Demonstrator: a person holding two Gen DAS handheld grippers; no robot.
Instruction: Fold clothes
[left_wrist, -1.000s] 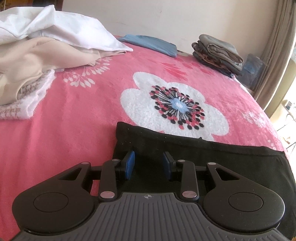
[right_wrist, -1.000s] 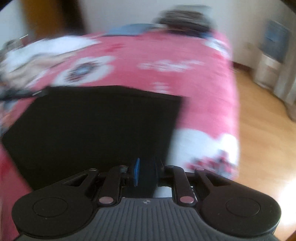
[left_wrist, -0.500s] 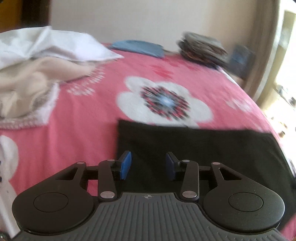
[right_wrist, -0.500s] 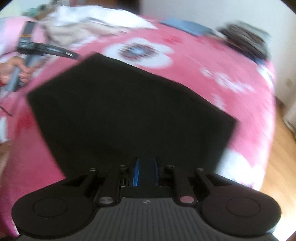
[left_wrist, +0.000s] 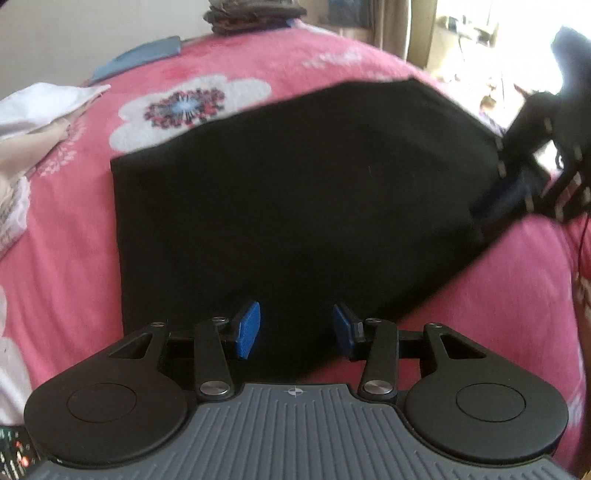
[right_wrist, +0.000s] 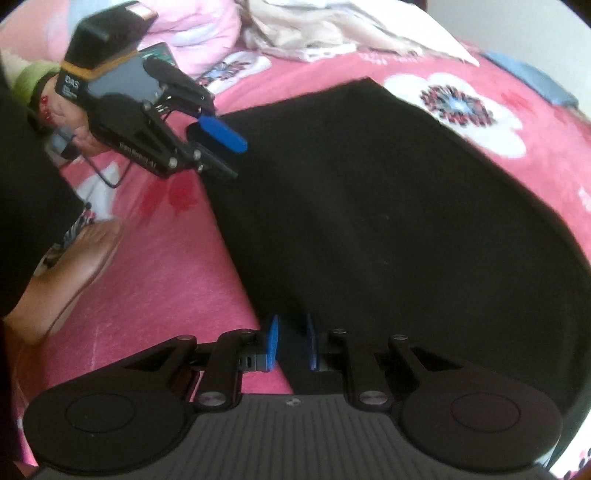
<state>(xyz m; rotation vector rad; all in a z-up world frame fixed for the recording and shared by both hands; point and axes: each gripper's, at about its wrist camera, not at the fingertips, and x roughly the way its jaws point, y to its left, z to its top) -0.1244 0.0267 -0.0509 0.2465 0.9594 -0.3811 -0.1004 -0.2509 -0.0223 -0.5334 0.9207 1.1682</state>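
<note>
Black garment (left_wrist: 295, 206) is lying flat on pink bedspread (left_wrist: 74, 258). Left gripper (left_wrist: 295, 330) is hovering over its near edge, jaws wide apart, gripping nothing. Right gripper (right_wrist: 291, 347) is pinching the garment's edge, jaws nearly closed.

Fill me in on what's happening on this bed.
A person is folding a black garment spread on a pink floral blanket, holding tongs in each hand. The right tongs are nearly closed around the garment's edge. The left tongs are open over its near edge, gripping nothing. Unfolded light clothes lie heaped nearby.
</note>
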